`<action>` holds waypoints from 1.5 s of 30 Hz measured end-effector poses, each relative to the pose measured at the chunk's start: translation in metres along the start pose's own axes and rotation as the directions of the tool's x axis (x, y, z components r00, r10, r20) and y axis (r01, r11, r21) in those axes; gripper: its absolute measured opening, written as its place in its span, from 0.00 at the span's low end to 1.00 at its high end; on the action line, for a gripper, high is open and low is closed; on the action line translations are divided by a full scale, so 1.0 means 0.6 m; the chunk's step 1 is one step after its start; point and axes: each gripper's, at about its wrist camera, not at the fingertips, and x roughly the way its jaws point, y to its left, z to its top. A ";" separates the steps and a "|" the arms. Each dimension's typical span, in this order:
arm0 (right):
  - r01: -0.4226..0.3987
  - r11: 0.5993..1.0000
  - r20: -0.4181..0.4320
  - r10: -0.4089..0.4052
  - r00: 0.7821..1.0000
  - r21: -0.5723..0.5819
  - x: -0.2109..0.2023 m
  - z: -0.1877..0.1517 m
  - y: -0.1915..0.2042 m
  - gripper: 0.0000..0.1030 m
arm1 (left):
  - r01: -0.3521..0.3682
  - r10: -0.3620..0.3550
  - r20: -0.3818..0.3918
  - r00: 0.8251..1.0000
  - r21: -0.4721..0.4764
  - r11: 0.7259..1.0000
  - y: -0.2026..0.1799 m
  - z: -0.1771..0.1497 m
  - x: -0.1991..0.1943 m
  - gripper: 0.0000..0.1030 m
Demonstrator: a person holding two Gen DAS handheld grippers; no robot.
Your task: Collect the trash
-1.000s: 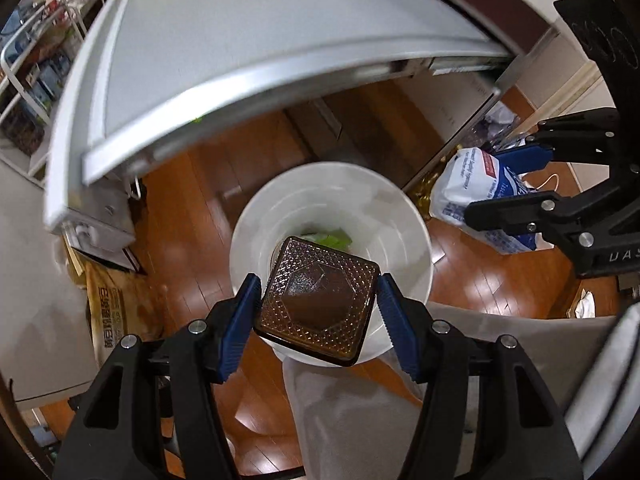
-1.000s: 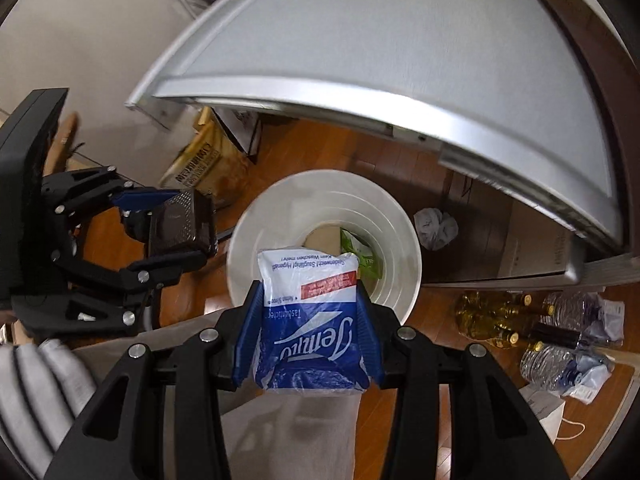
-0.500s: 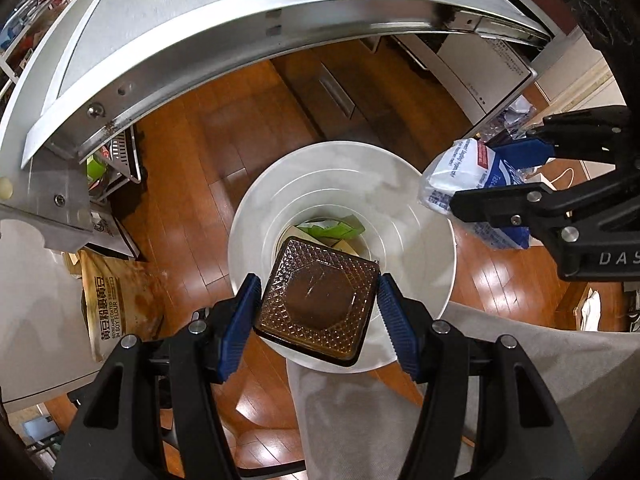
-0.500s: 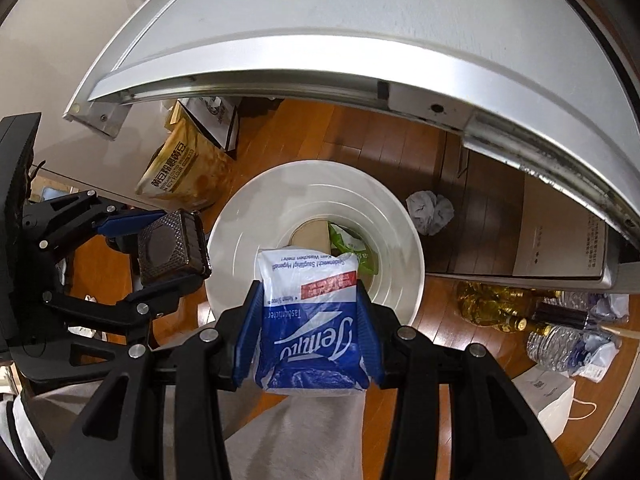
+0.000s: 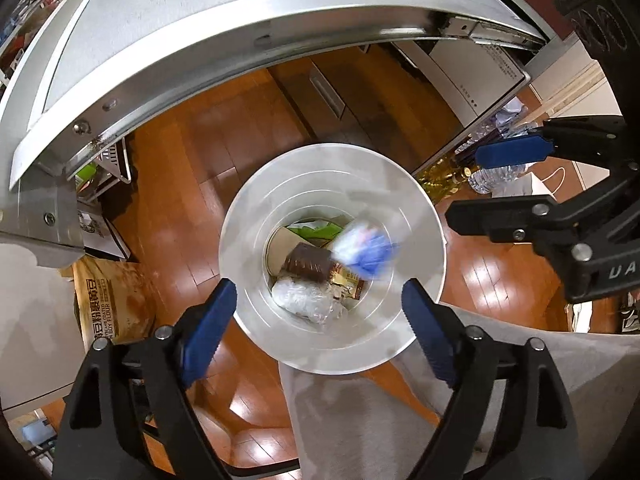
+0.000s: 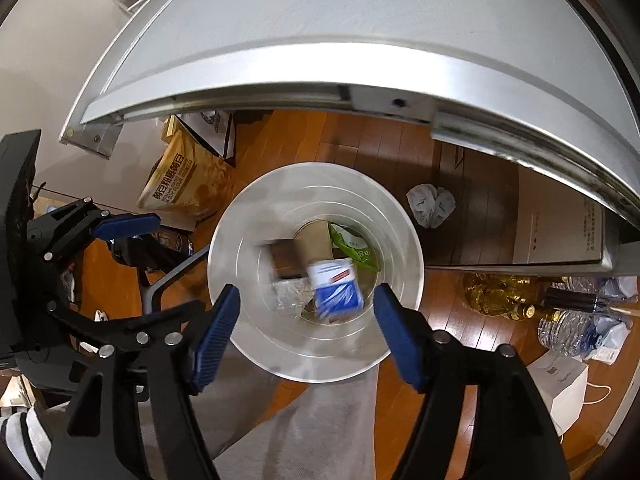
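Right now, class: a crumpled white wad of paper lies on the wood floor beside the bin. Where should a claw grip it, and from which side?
Probably from straight above, pinching across the crumpled wad's middle. It is a soft, irregular ball lying free on the floor, apart from the white bin, so squeezing its bulk should hold best.

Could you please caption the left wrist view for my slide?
Open left gripper above the white bin as the brown tray and tissue pack drop in.

Black grippers, blue ribbed fingers, silver screws; grey trousers.
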 end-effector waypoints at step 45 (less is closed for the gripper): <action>0.074 0.996 0.655 -0.094 0.750 0.059 -0.281 0.109 0.010 0.95 | -0.178 0.442 0.450 0.776 -0.515 0.838 0.141 0.082 -0.292 0.98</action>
